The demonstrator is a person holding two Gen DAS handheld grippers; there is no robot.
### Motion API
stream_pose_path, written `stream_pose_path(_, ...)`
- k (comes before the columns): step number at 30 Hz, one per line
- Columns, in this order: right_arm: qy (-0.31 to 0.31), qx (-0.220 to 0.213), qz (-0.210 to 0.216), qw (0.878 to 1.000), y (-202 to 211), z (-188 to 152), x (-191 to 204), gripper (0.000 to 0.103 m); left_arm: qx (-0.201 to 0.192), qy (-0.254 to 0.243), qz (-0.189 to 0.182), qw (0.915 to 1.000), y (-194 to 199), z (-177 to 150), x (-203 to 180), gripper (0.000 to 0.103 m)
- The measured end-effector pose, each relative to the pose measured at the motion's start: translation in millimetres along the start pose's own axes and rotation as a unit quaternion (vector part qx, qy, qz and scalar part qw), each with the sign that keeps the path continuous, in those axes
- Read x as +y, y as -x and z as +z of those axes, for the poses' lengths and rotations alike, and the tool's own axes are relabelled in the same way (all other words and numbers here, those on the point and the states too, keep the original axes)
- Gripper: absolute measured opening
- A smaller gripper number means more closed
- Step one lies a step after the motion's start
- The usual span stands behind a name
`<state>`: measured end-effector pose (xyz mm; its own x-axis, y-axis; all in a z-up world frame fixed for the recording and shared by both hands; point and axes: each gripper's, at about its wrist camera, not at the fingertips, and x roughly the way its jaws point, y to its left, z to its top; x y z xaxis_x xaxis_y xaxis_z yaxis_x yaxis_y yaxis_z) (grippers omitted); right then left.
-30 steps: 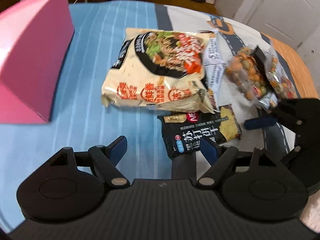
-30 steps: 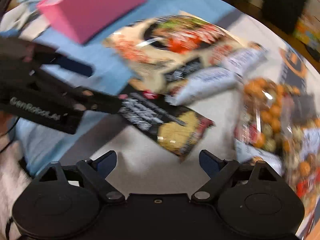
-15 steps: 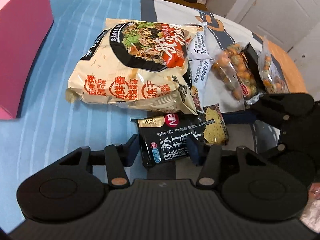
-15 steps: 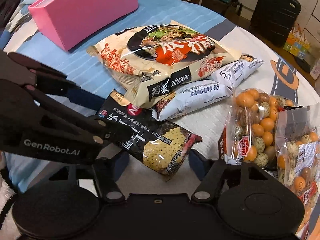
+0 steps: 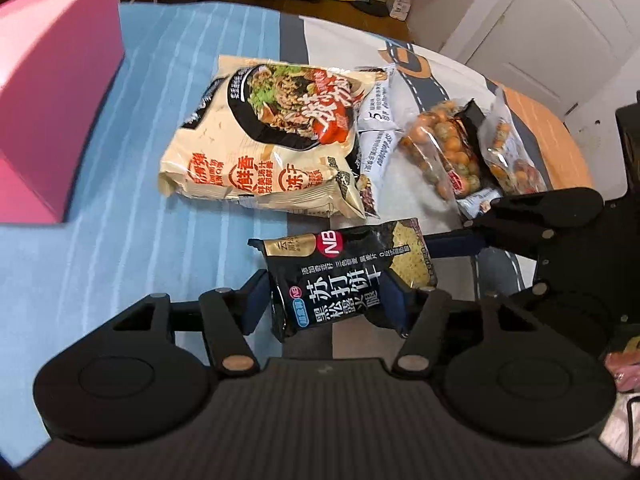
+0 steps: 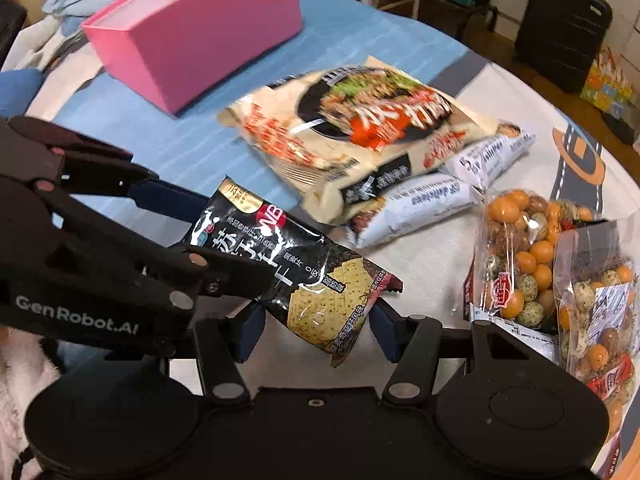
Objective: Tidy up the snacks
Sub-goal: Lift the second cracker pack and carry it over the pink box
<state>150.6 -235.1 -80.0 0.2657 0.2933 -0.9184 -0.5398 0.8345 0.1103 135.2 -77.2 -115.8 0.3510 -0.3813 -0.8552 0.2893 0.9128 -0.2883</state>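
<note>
My left gripper [image 5: 325,303] is shut on the near end of a black cracker packet [image 5: 344,276] and holds it lifted off the cloth. The same packet [image 6: 296,264] hangs tilted in the right wrist view, with the left gripper [image 6: 224,240] clamped on its left end. My right gripper [image 6: 313,330] has its two fingers on either side of the packet's other end; its grip is unclear. A big beige noodle bag [image 5: 264,140] lies behind. The pink box [image 6: 196,28] stands open at the far left.
Two white snack packets [image 6: 432,196] lie beside the noodle bag. Two clear bags of coated nuts [image 6: 520,256] lie at the right. The round table has a blue striped and white cloth [image 5: 128,216]. A dark suitcase [image 6: 560,20] stands beyond the table.
The left gripper closed on the black cracker packet and lifted it off the cloth. The right gripper moved in around the packet's other end.
</note>
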Motion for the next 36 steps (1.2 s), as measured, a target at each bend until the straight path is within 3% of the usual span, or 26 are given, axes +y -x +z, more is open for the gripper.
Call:
stream_pose_path(8, 0.029, -0.013, 0.006, 0.999, 28, -7, 26, 0.063, -0.006, -0.005, -0.002, 1.0000, 42, -19, -2, 0.058)
stream_pose_path(15, 0.056, -0.071, -0.015, 0.996, 61, -10, 57, 0.063, -0.048, -0.031, 0.036, 0.9977, 83, -33, -8, 0.053)
stream_pose_path(18, 0.060, -0.087, -0.014, 0.994, 75, -6, 63, 0.063, -0.062, -0.032, 0.034, 0.9970, 102, -32, -6, 0.054)
stream_pose_path(28, 0.084, -0.136, -0.010, 0.987, 103, 24, 85, 0.063, -0.100, -0.004, 0.012, 0.9949, 149, -18, 25, 0.057)
stream_pose_path(36, 0.130, -0.171, -0.014, 0.976, 106, 67, 103, 0.062, -0.136, 0.006, 0.039, 0.9899, 171, 5, 57, 0.057)
